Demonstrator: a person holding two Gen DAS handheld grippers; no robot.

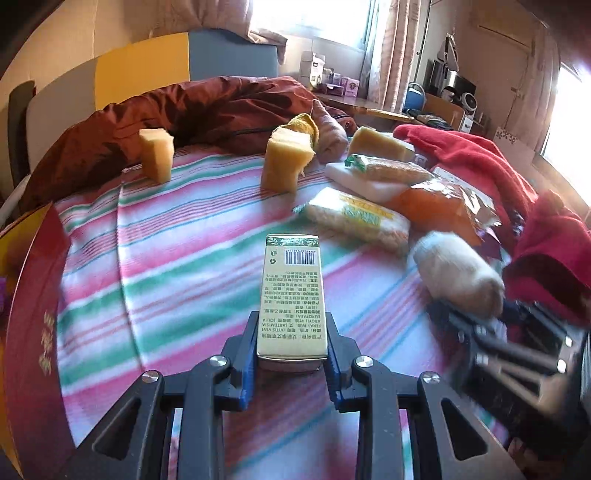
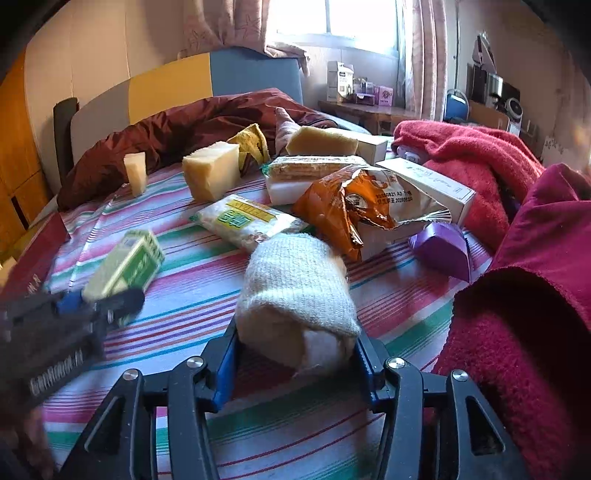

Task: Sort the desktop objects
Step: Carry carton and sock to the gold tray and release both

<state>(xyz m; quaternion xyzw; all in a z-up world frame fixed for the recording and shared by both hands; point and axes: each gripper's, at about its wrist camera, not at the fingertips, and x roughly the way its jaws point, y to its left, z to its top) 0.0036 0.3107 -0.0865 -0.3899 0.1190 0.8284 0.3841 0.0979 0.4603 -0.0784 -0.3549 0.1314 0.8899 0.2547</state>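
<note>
Striped bedsheet carries the clutter. Left gripper has its jaws pinching a yellow-green carton by one end, lifted above the bed, while right gripper clamps a rolled cream sock beside an orange snack bag.

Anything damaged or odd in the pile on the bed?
Yes: the orange snack bag in the right wrist view is torn open and crumpled, its silver lining showing, lying atop a white box. No spill visible.

Home bedroom: bed, curtained window
</note>
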